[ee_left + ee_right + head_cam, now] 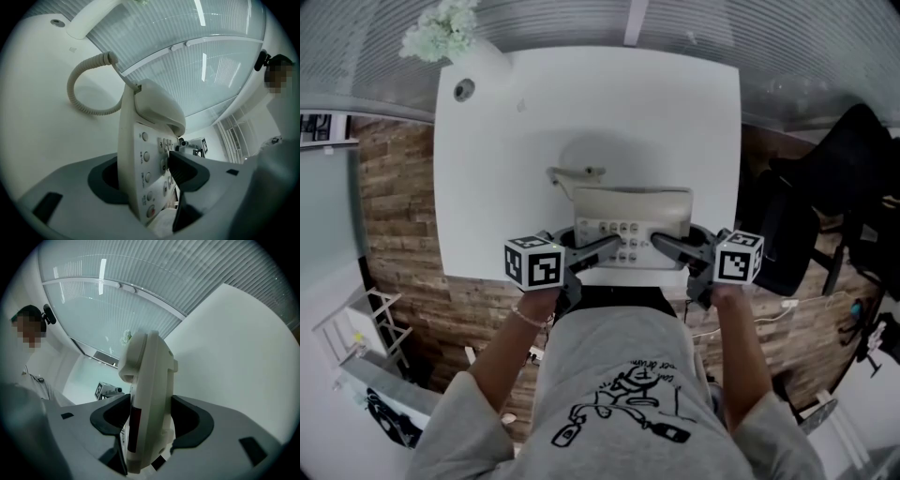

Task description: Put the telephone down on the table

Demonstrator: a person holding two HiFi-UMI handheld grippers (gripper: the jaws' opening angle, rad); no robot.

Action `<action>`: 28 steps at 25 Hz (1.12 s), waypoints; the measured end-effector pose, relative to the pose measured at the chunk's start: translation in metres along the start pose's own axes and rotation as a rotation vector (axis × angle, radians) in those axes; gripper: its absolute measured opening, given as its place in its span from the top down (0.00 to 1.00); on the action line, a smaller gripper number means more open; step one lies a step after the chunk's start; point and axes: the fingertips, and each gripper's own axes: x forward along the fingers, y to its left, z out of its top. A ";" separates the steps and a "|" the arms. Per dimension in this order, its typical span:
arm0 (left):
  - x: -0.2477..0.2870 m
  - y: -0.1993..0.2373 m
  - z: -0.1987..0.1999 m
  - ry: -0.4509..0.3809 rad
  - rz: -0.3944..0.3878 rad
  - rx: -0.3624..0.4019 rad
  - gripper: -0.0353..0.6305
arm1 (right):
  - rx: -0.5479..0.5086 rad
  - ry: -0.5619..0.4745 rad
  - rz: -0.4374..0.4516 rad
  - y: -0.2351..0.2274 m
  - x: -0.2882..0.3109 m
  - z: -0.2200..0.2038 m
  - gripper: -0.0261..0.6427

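Both grippers hold the telephone by opposite ends. Its long axis runs crosswise from one gripper to the other, with the handset along the edge farthest from the fingers and the buttons nearest them.

Left gripper: fingers clamped on the left end, one pad on the button face and the other behind the casing.

Right gripper: fingers clamped on the right end, one on each flat side.

Neither hand is nearer; the load is shared evenly.

The deciding relation is that the tabletop lies below and ahead of the fingers, while the end of the telephone inside the fingers overhangs the tabletop's front edge. In my judgement the telephone has to go down and slightly forward so that its whole base lands on the surface.

Not established:
- No view shows the telephone's underside, so I cannot tell whether it is touching the tabletop or hanging just above it.
- The coiled cord trails beyond the handset, and where it joins the casing is hard to make out.
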 end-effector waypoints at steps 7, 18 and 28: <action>0.005 0.015 -0.008 0.018 0.014 -0.003 0.56 | 0.025 0.014 0.004 -0.013 0.007 -0.011 0.54; 0.018 0.035 -0.019 0.033 0.034 -0.021 0.55 | 0.049 0.031 -0.010 -0.037 0.012 -0.019 0.54; 0.027 0.048 -0.022 0.042 0.055 -0.004 0.54 | 0.080 0.046 -0.016 -0.053 0.017 -0.025 0.54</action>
